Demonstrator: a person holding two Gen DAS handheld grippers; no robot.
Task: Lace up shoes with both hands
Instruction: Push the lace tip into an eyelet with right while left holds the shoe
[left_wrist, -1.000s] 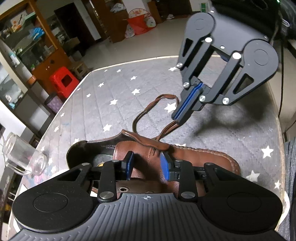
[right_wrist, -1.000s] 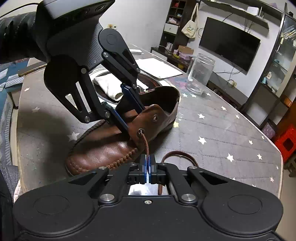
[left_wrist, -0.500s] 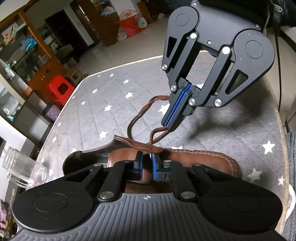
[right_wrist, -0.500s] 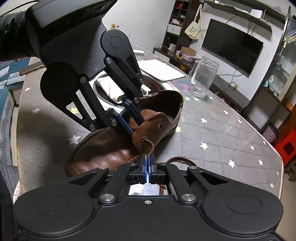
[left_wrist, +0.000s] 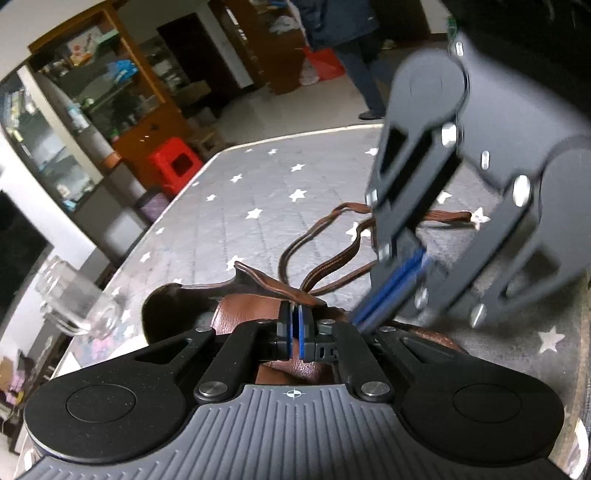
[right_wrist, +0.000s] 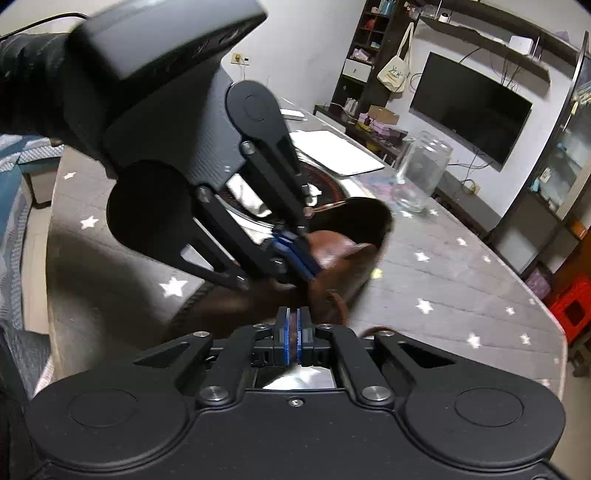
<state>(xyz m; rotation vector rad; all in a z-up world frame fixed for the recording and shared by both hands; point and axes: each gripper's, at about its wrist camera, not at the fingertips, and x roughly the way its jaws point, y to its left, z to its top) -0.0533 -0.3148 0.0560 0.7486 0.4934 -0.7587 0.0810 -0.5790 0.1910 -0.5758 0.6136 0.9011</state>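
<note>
A brown leather shoe (right_wrist: 354, 254) lies on the grey star-printed table cover (left_wrist: 240, 221). My left gripper (left_wrist: 294, 326) is shut on the shoe's eyelet flap (left_wrist: 273, 286); in the right wrist view it (right_wrist: 308, 267) comes down from the upper left onto that flap. My right gripper (right_wrist: 293, 328) is shut on the brown lace, which shows between its blue pads just in front of the shoe's side. In the left wrist view the right gripper (left_wrist: 364, 317) is blurred and close above the shoe. The slack lace (left_wrist: 321, 258) loops on the table behind.
A clear glass jar (right_wrist: 421, 173) stands beyond the shoe's heel and shows lying-looking at the left (left_wrist: 77, 299). A round dark plate (right_wrist: 332, 188) with a white cloth and a white sheet (right_wrist: 332, 151) lie behind. A person's legs (left_wrist: 354, 55) and a red stool (left_wrist: 173, 166) are off the table.
The left jaws have closed onto the eyelet flap and lifted it. The right gripper, still holding the lace, has moved in close to the shoe and the left fingers.
</note>
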